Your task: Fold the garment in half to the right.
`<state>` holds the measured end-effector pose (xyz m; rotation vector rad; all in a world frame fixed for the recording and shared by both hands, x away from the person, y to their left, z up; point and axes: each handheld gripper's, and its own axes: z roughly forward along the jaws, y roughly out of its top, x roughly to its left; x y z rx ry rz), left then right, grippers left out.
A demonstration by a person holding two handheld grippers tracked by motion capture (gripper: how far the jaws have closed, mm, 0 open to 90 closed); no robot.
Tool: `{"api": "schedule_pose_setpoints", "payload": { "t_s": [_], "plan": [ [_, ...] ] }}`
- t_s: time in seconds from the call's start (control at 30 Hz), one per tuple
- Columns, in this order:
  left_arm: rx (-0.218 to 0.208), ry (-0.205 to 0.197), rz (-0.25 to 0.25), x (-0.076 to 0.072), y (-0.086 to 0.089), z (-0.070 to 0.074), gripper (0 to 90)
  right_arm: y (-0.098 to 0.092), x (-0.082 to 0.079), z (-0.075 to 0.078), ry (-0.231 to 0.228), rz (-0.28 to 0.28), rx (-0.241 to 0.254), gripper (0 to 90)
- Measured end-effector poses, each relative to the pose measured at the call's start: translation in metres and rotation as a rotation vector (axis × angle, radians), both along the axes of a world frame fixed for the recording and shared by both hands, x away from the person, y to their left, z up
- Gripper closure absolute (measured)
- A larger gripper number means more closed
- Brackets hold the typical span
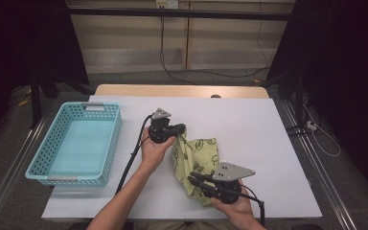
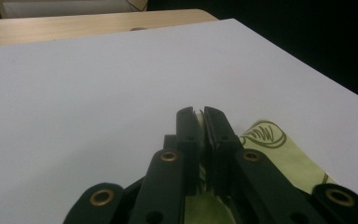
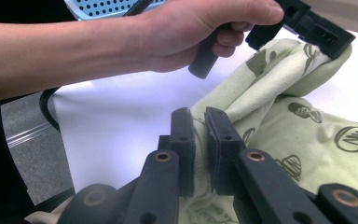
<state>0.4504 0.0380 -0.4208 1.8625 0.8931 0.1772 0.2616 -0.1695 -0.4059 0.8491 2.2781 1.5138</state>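
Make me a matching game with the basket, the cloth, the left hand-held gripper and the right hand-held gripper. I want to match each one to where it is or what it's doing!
Things:
1. basket
2. cloth
3. left hand-held gripper
4. right hand-held gripper

States:
A. pinches the cloth's near edge
B. green, printed, bunched on the white table
C. turquoise, at the table's left
D. pinches the cloth's far corner, lifted

Pairs: 1-C, 2-B, 3-D, 4-A

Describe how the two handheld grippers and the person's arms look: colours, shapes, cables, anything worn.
Both grippers, left gripper and right gripper, are black, each with two flat, straight jaws on link arms fixed by brass-coloured rivets. A grey three-cornered plate with small holes tops each one, and a black cable trails back from each. The forearms are bare, with no sleeves or gloves in view.
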Motion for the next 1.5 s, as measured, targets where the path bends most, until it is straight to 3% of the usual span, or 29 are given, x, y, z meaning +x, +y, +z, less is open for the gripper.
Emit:
{"api": "schedule_pose_setpoints", "payload": {
  "t_s": [0.23,0.3,0.33,0.37,0.93,1.5],
  "plan": [
    [-0.011,-0.017,-0.001,-0.001,-0.005,-0.001,85.8,-0.005,-0.001,-0.002,0.001,-0.01,-0.014,82.7],
    [0.02,-0.024,-0.021,0.0,-0.005,0.0,85.8,-0.006,-0.001,-0.001,0.012,-0.015,-0.002,82.7],
    [-0.015,-0.016,-0.001,-0.001,-0.009,0.0,85.8,-0.006,-0.001,0.0,0.006,-0.013,-0.003,82.7],
    [-0.02,-0.017,-0.004,-0.001,-0.01,0.001,85.8,-0.006,-0.002,0.001,0.004,-0.012,-0.007,82.7],
    [-0.001,-0.031,-0.043,0.001,-0.033,0.001,85.8,-0.021,-0.005,-0.003,0.012,-0.028,-0.031,82.6],
    [0.002,-0.006,-0.067,0.001,-0.051,-0.019,85.8,-0.029,-0.009,-0.016,0.051,-0.046,-0.043,82.7]
  ]
}}
